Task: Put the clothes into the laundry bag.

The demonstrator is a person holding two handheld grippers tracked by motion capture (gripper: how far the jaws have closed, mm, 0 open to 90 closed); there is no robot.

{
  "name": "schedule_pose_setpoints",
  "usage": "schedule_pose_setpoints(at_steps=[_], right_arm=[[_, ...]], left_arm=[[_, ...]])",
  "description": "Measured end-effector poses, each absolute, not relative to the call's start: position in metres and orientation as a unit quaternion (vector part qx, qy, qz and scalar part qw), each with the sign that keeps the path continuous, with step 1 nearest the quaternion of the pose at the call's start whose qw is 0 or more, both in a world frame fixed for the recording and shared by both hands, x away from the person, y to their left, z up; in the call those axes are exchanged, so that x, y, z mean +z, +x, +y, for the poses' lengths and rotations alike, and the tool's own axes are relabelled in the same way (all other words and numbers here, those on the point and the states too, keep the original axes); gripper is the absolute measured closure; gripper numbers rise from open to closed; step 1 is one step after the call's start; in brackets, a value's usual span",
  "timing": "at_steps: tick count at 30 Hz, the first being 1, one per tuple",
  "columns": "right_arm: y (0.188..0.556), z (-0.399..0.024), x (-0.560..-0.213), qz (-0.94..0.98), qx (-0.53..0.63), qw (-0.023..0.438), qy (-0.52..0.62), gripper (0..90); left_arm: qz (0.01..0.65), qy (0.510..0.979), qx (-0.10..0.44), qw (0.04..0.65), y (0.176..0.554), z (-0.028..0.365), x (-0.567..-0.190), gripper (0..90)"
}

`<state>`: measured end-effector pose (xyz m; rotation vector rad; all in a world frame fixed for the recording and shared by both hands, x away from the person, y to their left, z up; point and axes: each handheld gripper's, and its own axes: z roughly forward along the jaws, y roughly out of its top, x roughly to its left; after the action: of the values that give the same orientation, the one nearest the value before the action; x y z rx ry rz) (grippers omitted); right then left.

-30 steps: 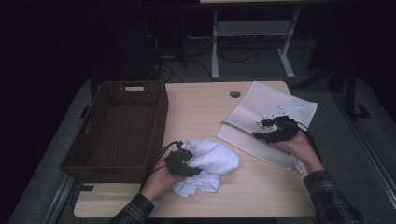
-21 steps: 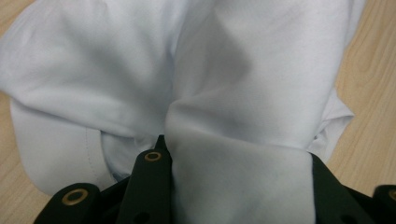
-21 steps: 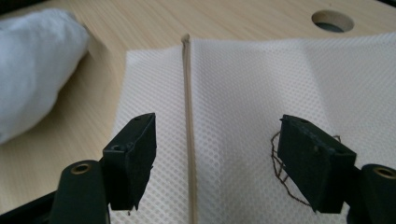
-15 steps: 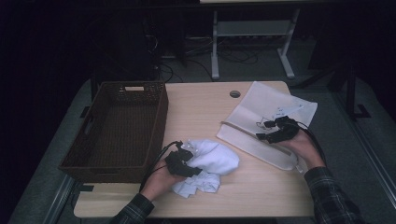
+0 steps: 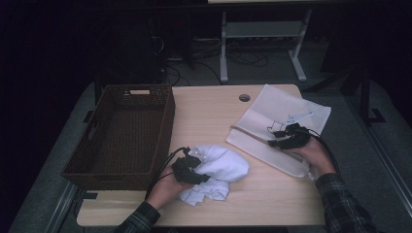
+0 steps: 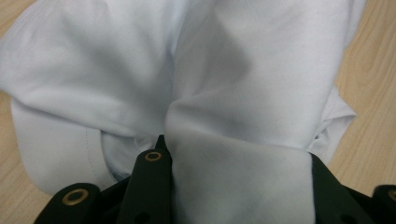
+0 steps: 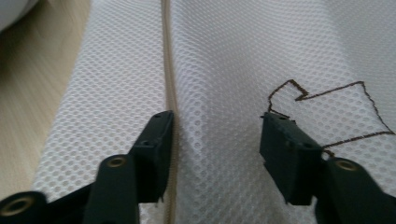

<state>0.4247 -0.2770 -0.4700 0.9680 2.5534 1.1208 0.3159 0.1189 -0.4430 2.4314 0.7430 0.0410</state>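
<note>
We can read no words, brands or numbers anywhere; the mesh bag [image 7: 261,60] carries only a brown stitched outline [image 7: 327,109], no lettering.

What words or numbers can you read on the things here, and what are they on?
No words or numbers can be read here.
Mesh laundry bag: a brown stitched outline picture, not letters.
Wicker basket: a pale tag on its far rim, too small to read.
White garment: plain.
</note>
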Motion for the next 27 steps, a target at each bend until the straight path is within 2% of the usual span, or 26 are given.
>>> schedule_pose_setpoints(at_steps=[4,5,6,9,10,17,21,27], right_arm=[[0.425,-0.278,-0.472,0.857,0.381,0.095,0.334,60.9],[0.425,-0.278,-0.472,0.857,0.381,0.095,0.334,60.9],[0.425,-0.278,-0.473,0.854,0.385,0.089,0.338,67.5],[0.425,-0.278,-0.473,0.851,0.387,0.085,0.344,69.5],[0.426,-0.278,-0.473,0.849,0.388,0.086,0.348,73.7],[0.424,-0.282,-0.462,0.836,0.396,0.125,0.359,72.3],[0.425,-0.28,-0.469,0.841,0.382,0.12,0.363,72.2],[0.426,-0.276,-0.475,0.844,0.37,0.121,0.37,84.1]], left_arm=[[0.279,0.914,0.016,0.295,0.316,0.119,-0.443,65.4],[0.279,0.914,0.016,0.295,0.316,0.119,-0.443,65.4],[0.279,0.914,0.016,0.295,0.316,0.119,-0.443,65.4],[0.279,0.914,0.016,0.295,0.316,0.119,-0.443,65.4],[0.279,0.914,0.016,0.294,0.316,0.119,-0.443,65.4],[0.279,0.914,0.016,0.294,0.316,0.119,-0.443,65.4],[0.28,0.914,0.016,0.294,0.316,0.119,-0.443,65.4],[0.281,0.913,0.016,0.295,0.315,0.119,-0.443,65.5]])
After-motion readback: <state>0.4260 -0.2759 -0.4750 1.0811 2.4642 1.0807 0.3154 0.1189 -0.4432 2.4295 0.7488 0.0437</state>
